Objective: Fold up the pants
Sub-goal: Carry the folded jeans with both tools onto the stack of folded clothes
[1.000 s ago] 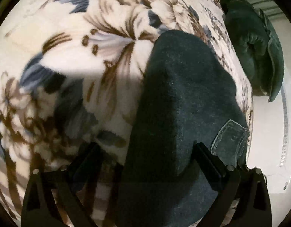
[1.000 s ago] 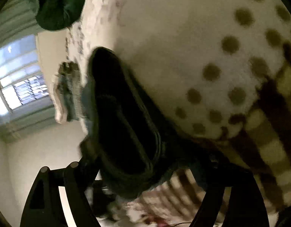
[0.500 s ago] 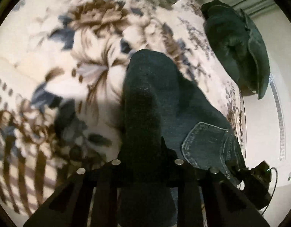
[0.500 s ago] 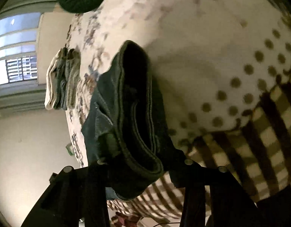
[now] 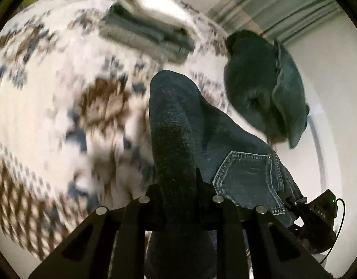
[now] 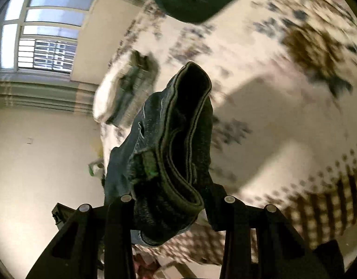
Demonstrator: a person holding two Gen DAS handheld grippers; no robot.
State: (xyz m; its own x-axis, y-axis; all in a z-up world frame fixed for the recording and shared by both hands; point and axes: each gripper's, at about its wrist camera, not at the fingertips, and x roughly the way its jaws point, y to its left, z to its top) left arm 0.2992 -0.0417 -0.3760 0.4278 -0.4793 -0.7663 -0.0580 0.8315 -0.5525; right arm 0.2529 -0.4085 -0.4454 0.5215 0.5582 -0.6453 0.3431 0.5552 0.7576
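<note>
The dark blue denim pants (image 5: pixel 178 107) hang bunched above the floral blanket, back pocket (image 5: pixel 250 181) facing me in the left wrist view. My left gripper (image 5: pixel 177 186) is shut on a thick fold of the denim. In the right wrist view the pants (image 6: pixel 178 127) show their waistband edges stacked in a loop. My right gripper (image 6: pixel 171 197) is shut on that bundle at the waistband. The right gripper's body (image 5: pixel 317 214) shows at the lower right of the left wrist view, close beside the pocket. Both views are blurred by motion.
The bed carries a cream, brown and blue floral blanket (image 5: pixel 62 93) with a checked border (image 6: pixel 329 204). A stack of folded clothes (image 5: pixel 145 30) lies farther back on it. A dark green cushion (image 5: pixel 266 93) sits by the wall. A window (image 6: pixel 43 30) is at the left.
Both grippers went from open around the pants to shut on them. They then rose, lifting the denim off the blanket, and the folded stack came into the left view.
</note>
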